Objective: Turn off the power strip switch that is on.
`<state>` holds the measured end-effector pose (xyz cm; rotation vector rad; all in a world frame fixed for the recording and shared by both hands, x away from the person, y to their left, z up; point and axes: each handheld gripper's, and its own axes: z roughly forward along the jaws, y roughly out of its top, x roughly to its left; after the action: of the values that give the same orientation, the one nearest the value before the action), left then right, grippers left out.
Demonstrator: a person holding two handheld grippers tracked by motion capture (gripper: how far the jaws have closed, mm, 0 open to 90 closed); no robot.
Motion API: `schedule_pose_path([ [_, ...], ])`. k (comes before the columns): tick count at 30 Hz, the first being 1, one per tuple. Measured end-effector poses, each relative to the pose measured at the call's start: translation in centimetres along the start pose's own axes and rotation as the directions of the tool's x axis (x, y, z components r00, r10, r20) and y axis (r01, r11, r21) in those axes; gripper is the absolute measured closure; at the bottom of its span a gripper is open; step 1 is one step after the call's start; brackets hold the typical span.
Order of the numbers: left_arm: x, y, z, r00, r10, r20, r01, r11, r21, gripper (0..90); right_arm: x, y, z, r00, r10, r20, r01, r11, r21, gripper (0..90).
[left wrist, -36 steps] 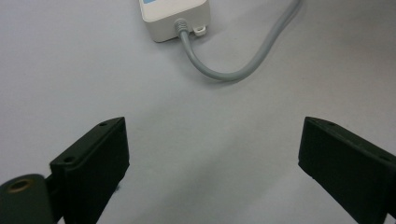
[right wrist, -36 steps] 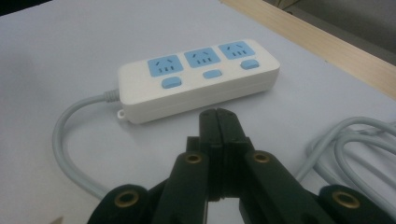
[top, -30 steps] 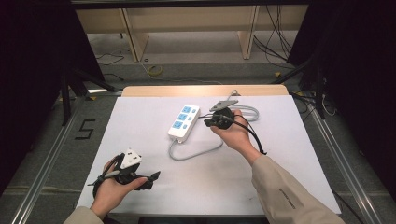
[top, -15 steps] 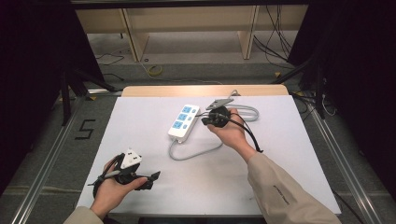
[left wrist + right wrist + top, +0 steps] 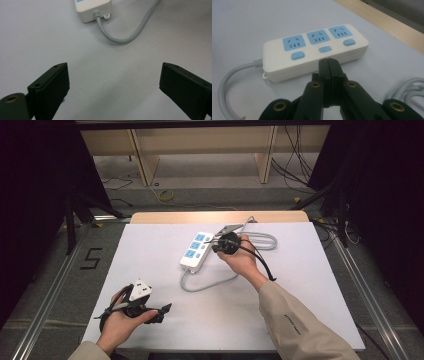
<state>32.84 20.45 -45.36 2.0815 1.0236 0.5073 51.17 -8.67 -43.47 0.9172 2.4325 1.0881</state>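
Note:
A white power strip [image 5: 196, 251] with three blue sockets and blue switches lies in the middle of the white table, and its grey cable [image 5: 210, 282] loops toward me. My right gripper [image 5: 215, 247] hovers by the strip's right side with its jaws shut and nothing between them. In the right gripper view the shut tips [image 5: 329, 62] point at the strip's [image 5: 312, 53] long side, just below the middle switch. My left gripper [image 5: 161, 311] rests near the front left edge, open. In the left gripper view its jaws [image 5: 113, 75] stand wide over bare table, with the strip's cable end [image 5: 93, 10] farther off.
The rest of the grey cable lies coiled [image 5: 260, 240] behind the right hand, and its coil [image 5: 409, 90] is also at the right in the right gripper view. A wooden strip [image 5: 215, 216] borders the table's far edge. White tabletop [image 5: 300, 285] spreads to the right.
My right gripper has slid a little to the left, closer to the power strip, with its jaws still shut. The left hand has stayed where it was.

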Motion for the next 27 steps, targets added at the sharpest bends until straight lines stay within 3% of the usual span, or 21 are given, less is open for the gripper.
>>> schedule_pose_path([
  [12,0.1,0.0,0.0,1.0,-0.001,-0.001,0.001,1.0,-0.006,8.7,0.2,0.5,2.2,1.0,-0.005,-0.003,0.005,1.0,0.022,90.0],
  [27,0.1,0.0,0.0,1.0,0.001,-0.002,-0.001,1.0,-0.002,10.1,0.1,1.1,3.4,1.0,-0.001,0.0,0.001,1.0,0.027,90.0],
])
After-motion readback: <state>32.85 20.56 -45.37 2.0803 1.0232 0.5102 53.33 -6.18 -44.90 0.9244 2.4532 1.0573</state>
